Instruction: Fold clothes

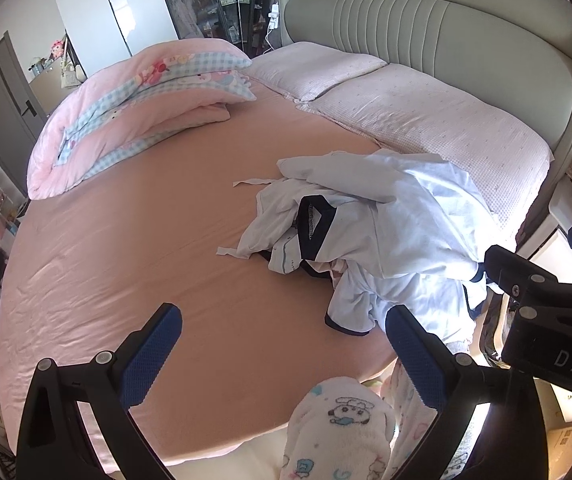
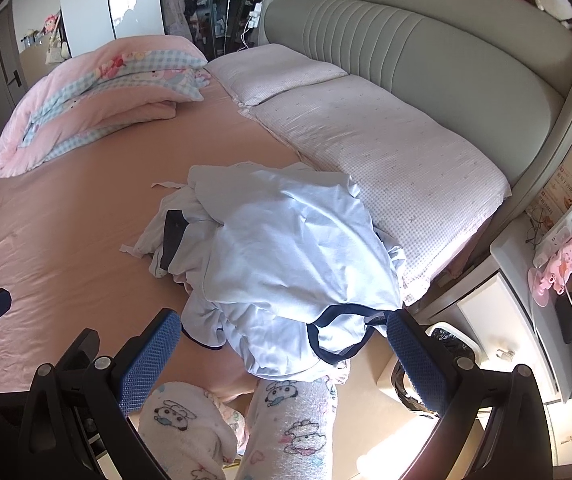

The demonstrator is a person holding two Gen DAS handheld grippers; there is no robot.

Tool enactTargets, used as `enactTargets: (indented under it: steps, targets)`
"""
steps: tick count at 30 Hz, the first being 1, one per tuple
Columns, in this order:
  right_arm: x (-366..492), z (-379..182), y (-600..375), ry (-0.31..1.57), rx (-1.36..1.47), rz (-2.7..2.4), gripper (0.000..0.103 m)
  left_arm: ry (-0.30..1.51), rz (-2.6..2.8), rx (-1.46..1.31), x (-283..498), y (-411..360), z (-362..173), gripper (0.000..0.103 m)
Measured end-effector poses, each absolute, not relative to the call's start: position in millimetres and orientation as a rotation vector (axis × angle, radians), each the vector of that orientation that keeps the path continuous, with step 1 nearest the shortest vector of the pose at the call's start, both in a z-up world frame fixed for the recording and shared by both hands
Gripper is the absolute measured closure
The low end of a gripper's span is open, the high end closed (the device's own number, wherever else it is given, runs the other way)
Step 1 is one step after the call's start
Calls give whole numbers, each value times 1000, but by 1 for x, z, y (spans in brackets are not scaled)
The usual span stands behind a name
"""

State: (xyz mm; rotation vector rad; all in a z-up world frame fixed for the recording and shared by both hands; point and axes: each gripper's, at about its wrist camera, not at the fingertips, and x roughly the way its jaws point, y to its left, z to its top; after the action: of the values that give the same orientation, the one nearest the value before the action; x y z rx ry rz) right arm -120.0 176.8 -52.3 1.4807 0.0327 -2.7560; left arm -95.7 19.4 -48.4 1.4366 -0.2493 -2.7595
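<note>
A crumpled heap of pale blue clothes with navy trim (image 1: pixel 386 232) (image 2: pixel 286 256) lies on the pink bed sheet (image 1: pixel 134 256) (image 2: pixel 66 240), near the bed's right edge. My left gripper (image 1: pixel 284 334) hangs open over the sheet, just short of the heap's near hem. My right gripper (image 2: pixel 284 338) is open too, its fingers spread on either side of the heap's near navy-edged fold, nothing pinched. In the left wrist view the right gripper's body shows at the right (image 1: pixel 526 292). The lower garments in the heap are hidden.
A folded pink quilt (image 1: pixel 126 116) (image 2: pixel 94 100) lies at the far left of the bed, two pillows (image 1: pixel 426 120) (image 2: pixel 366 148) rest against the grey headboard (image 1: pixel 446 32). A person's legs in printed fleece trousers (image 2: pixel 286 420) stand at the bed's near edge. A white bedside table (image 2: pixel 526 304) is at the right.
</note>
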Motion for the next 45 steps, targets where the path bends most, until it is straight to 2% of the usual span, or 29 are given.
enactTargets:
  steps: [24, 32, 38, 41, 45]
  targets:
    - [-172, -107, 193, -52, 1645, -2694, 0, -340, -2750, 1531, -149, 42, -94, 0]
    - [-187, -120, 188, -88, 1649, -2642, 0, -429, -2794, 1471, -163, 50, -106, 0]
    - [-199, -131, 189, -152, 1652, -2592, 0, -275, -2893, 1553, -176, 53, -123, 0]
    - [-205, -138, 193, -186, 1672, -2578, 0, -184, -2940, 1597, -180, 55, -130, 4]
    - [-212, -146, 204, -285, 1703, -2548, 0, -194, -2977, 1585, -181, 63, -133, 8]
